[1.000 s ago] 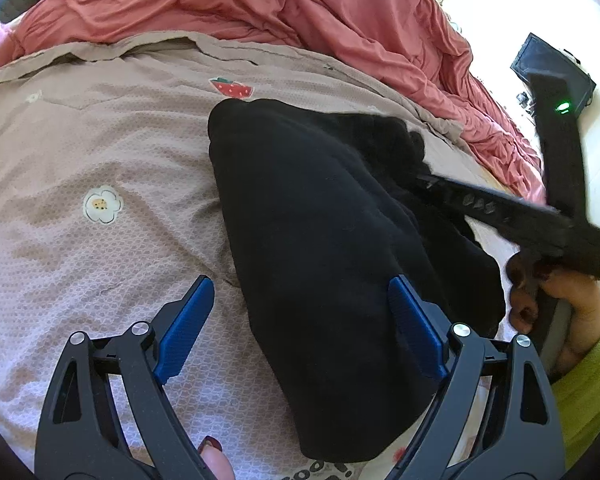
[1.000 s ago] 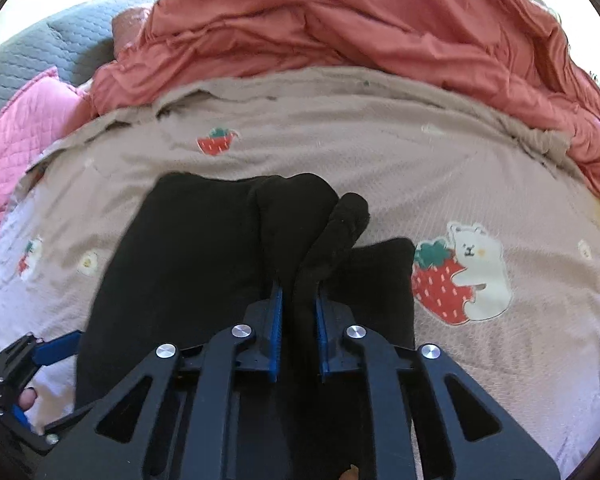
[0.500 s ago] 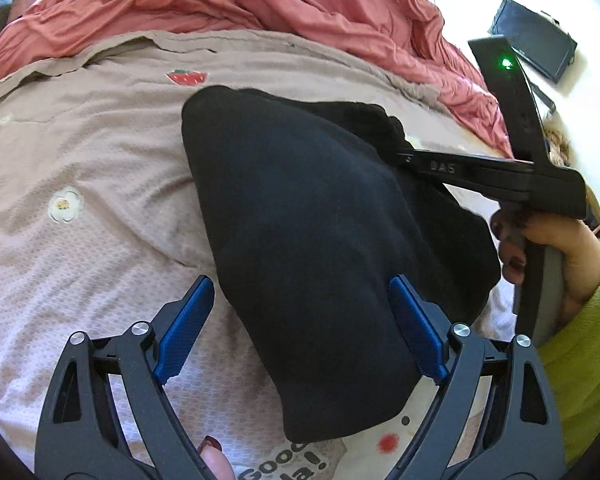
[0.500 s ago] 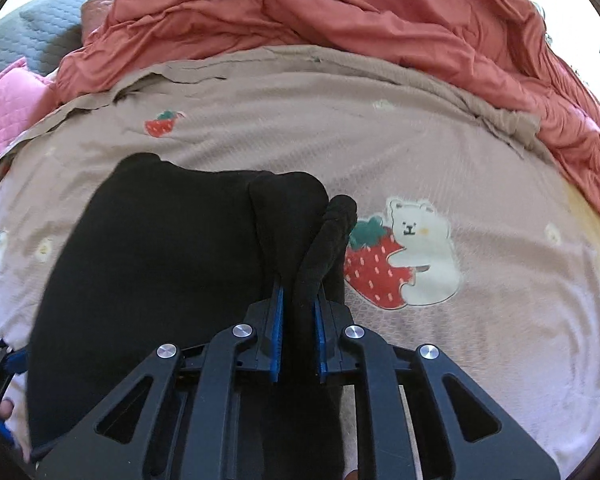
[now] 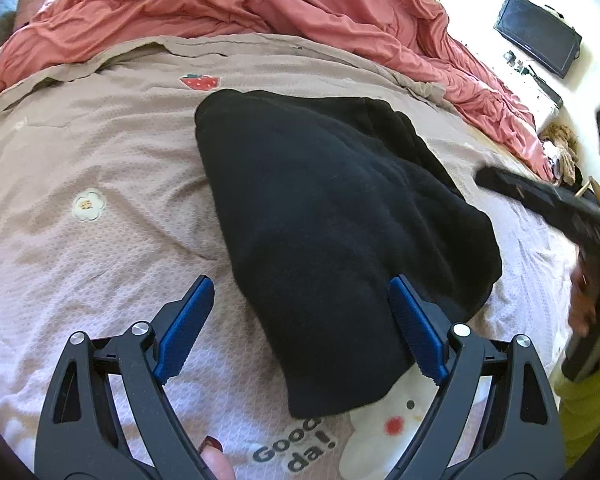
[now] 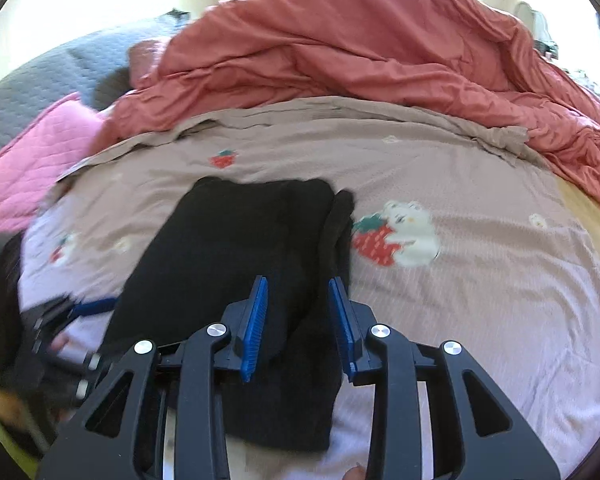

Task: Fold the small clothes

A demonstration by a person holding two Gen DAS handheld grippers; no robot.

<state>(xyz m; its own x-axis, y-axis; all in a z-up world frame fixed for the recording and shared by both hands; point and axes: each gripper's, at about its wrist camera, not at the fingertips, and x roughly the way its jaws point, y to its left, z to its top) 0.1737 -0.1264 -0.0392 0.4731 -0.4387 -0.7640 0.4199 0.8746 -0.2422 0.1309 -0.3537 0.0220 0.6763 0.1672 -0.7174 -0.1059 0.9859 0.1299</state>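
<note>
A black garment lies folded lengthwise on the beige printed bedsheet. My left gripper stands wide open just above the garment's near end, its right pad over the cloth and its left pad over the sheet. In the right wrist view the garment runs away from my right gripper. That gripper's jaws are opening. The garment's right-hand fold lies between and under them, but the blue pads do not press on it. From the left wrist view, the right gripper's dark body shows blurred at the right edge, clear of the garment.
A rumpled red duvet is heaped along the far side of the bed. A pink pillow and a grey quilted cushion lie at the far left. A dark screen stands off the bed, far right. A yellow-green sleeve shows at the right.
My right gripper's jaws have parted and let go of the black fold they pinched. It has drawn back from the garment. The left gripper stays wide open in about the same place.
</note>
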